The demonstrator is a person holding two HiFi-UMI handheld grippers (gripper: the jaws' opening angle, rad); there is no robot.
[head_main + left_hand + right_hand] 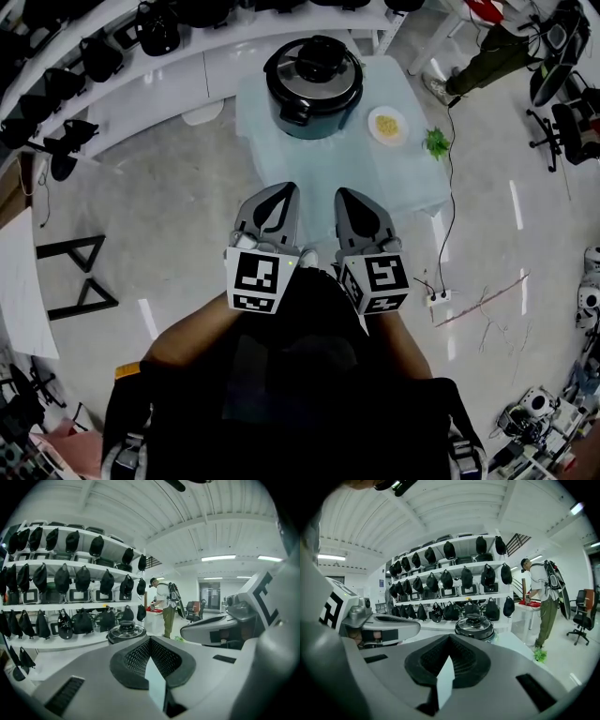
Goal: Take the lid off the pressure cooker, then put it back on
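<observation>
the pressure cooker (313, 89) stands on the pale table (375, 173) with its lid (314, 61) on, well ahead of the person. the left gripper (274, 199) and the right gripper (359, 208) are held side by side near the body. both have their jaws pressed together on nothing, probably because the lid is not yet within reach.

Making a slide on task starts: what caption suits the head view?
Left tongs and right tongs, shut and empty, short of the table with the lidded pressure cooker.
</observation>
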